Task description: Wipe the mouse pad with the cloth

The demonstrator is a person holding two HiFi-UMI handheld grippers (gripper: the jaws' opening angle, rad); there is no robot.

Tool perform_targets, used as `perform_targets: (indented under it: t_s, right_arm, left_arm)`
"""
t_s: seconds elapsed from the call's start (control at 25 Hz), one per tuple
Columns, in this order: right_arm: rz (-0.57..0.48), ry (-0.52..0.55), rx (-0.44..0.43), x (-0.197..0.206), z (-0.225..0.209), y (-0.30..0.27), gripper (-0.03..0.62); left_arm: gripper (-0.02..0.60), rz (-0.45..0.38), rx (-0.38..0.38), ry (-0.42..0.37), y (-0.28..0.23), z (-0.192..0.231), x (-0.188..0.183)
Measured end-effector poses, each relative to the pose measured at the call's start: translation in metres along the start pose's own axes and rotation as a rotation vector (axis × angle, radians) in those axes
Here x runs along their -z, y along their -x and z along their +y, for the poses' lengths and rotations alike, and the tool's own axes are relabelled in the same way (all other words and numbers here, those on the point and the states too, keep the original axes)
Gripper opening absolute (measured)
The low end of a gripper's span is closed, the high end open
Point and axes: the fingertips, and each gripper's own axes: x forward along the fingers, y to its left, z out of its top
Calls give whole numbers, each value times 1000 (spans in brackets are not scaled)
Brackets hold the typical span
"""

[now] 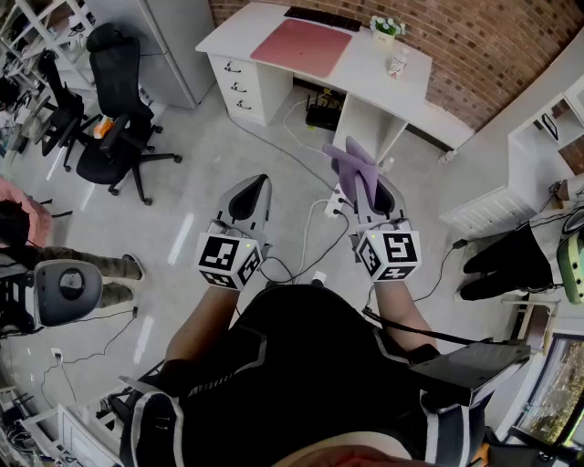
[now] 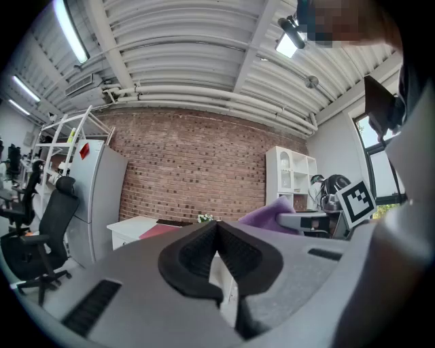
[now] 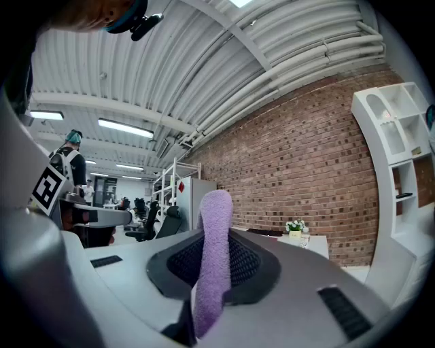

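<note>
A pink mouse pad (image 1: 301,47) lies on the white desk (image 1: 374,68) far ahead by the brick wall. A purple cloth (image 1: 351,164) sticks out of my right gripper (image 1: 370,187), which is shut on it; in the right gripper view the cloth (image 3: 214,258) stands upright between the pads. My left gripper (image 1: 248,191) is held beside it at the same height, shut with nothing between its pads (image 2: 197,255). Both grippers hover in the air over the floor, well short of the desk. The purple cloth (image 2: 268,216) also shows at the right of the left gripper view.
On the desk sit a black keyboard (image 1: 321,17), a small flower pot (image 1: 386,28) and a bottle (image 1: 398,62). Cables and a power strip (image 1: 336,202) lie on the floor. Black office chairs (image 1: 114,109) stand at left, a white shelf unit (image 1: 538,155) at right.
</note>
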Motion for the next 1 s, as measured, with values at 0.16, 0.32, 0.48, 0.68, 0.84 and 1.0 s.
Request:
perform_targets:
  t_s: [0.16,0.32,0.48,0.68,0.84,1.0]
  right_arm:
    - [2,-11,18,2,-6,1,60]
    - [0,-12,21,0,-5,0,60]
    - [1,-22,24,0,-4,1,60]
    - [1,-28,15,3,-3,-1,60]
    - [-4,-69,-1,4,2,-7,61]
    - [4,-66,1,6,12,-16,61]
  left_arm:
    - [3,15,-28,-16,-2,3,4]
    - [3,23,-56,-7,-1,10,6]
    - [3,18,-63,-4,0,12,3]
    - [3,25,-67,-7,0,13,6]
    - [3,33,-69,-6,5,20,8]
    - [3,33,-69,-3,11,33,10]
